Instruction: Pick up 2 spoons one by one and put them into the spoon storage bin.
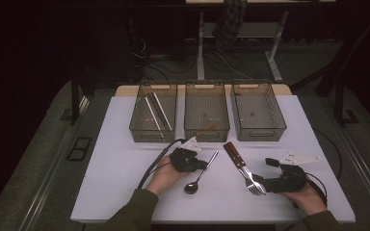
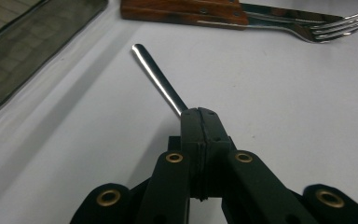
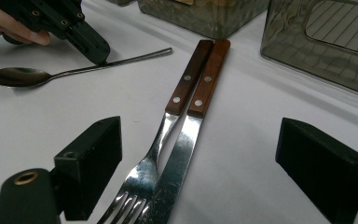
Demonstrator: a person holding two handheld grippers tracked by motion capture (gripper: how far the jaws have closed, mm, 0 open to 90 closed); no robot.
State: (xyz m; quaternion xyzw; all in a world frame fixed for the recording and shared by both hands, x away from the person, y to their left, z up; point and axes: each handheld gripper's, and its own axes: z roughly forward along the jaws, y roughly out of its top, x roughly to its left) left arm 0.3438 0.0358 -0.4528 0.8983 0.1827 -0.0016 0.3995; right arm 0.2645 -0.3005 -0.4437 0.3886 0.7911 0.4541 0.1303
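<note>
The spoon (image 1: pixel 201 174) lies on the white table (image 1: pixel 120 168) near the front edge, a little left of the middle, bowl toward the person and handle slanting away to the right. The left gripper (image 1: pixel 203 165) has its jaws pressed together on the spoon's handle about midway along; in the left gripper view the two black pads meet with the steel shaft (image 2: pixel 161 80) coming out from between them. To the right of the spoon, apart from it, a fork (image 1: pixel 247 174) and a knife (image 1: pixel 236 156) with wooden handles lie side by side, touching, handles far and tips near. The right gripper (image 1: pixel 260 180) rests at their near ends with its jaws standing wide apart, one on either side of the fork (image 3: pixel 145 173) and knife (image 3: pixel 186 140), gripping neither. Beyond the cutlery, three clear bins stand in a row at the far edge: the left bin (image 1: pixel 153 113) holds chopsticks (image 1: pixel 157 111), then the middle bin (image 1: pixel 206 111) and the right bin (image 1: pixel 257 110).
</note>
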